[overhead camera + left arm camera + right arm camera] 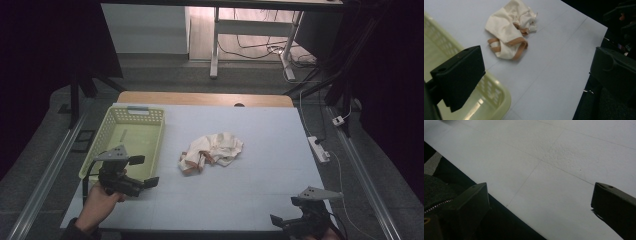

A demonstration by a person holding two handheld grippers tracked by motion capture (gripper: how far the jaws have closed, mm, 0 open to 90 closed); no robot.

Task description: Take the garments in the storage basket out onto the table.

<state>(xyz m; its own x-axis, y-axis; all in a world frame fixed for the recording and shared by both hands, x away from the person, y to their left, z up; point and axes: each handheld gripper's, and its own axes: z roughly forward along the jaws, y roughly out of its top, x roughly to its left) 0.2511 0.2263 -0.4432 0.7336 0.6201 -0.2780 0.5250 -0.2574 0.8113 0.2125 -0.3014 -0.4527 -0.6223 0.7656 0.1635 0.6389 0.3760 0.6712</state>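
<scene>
Two grippers hover low over a table (260, 190) covered in a pale white sheet, and the crumpled cloth (211, 151) at the sheet's middle serves as the landmark for everything else. That cloth is cream with tan-orange bands along its edges, bunched into a loose heap and lying flat on the sheet, touched by neither gripper.

To the left of the cloth sits a pale yellow-green plastic basket (150, 112) with perforated walls, well apart from the cloth.

The left gripper (145, 172) is held in the person's left hand (97, 205), nearer the person than the cloth and off to its left, just at the basket's near right corner. Its jaws stand wide apart with nothing between them; in the left gripper view the cloth (510, 30) lies beyond them, with the basket's rim (504, 97) under the left jaw.

The right gripper (282, 212) is at the near right corner of the sheet, well apart from the cloth. Its jaws are also spread wide and empty; the right gripper view shows bare sheet (554, 170) between them and the table's near edge running under the left jaw.
</scene>
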